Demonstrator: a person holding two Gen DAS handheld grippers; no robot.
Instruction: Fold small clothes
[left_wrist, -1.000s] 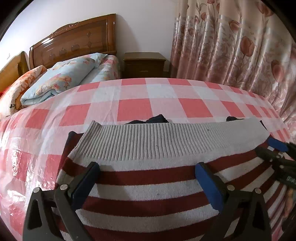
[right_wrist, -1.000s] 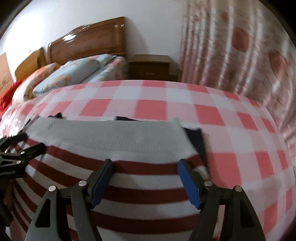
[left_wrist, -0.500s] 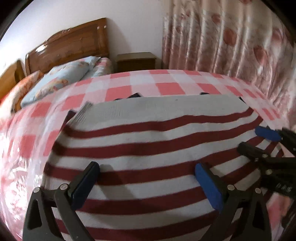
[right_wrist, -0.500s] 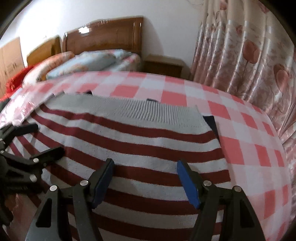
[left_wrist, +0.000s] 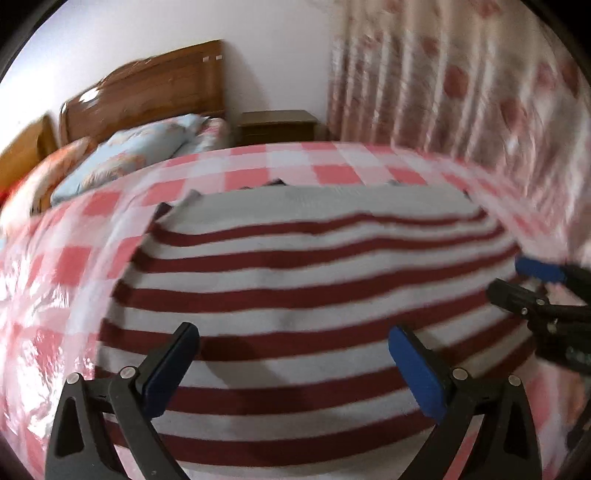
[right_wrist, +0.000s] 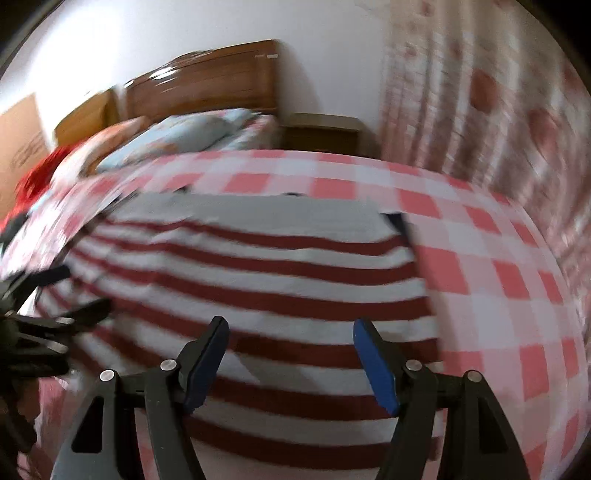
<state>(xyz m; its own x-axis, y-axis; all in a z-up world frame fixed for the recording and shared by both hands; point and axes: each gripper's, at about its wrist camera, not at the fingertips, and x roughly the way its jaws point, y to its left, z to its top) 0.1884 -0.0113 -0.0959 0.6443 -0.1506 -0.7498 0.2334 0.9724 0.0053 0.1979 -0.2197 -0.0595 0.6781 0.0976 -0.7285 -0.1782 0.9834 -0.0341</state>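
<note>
Red and white stripes covered the sweater (left_wrist: 303, 291), which lay spread flat on the checked cloth (left_wrist: 251, 177) over the bed, its grey ribbed hem (left_wrist: 325, 203) at the far edge. A dark garment (right_wrist: 400, 225) peeked out from under the hem at both far corners.

The left gripper (left_wrist: 293, 363) hung over the near part of the sweater with its jaws spread wide and nothing between the blue pads (left_wrist: 415, 373). The right gripper (right_wrist: 290, 360) was likewise parted and empty, above the sweater's right half, near its right edge. Each showed at the edge of the other's view: the right gripper (left_wrist: 532, 284) at the sweater's right side in the left wrist view, the left gripper (right_wrist: 55, 295) at its left side in the right wrist view. Whether either touched the knit could not be told; both views were blurred.

Beyond the cloth lay a blue pillow (left_wrist: 125, 155) and an orange one (left_wrist: 40, 173) against a wooden headboard (left_wrist: 155, 96). A nightstand (left_wrist: 277, 125) stood beside it, next to a floral curtain (left_wrist: 461, 92). Something bright red (right_wrist: 37, 177) showed at the left in the right wrist view.
</note>
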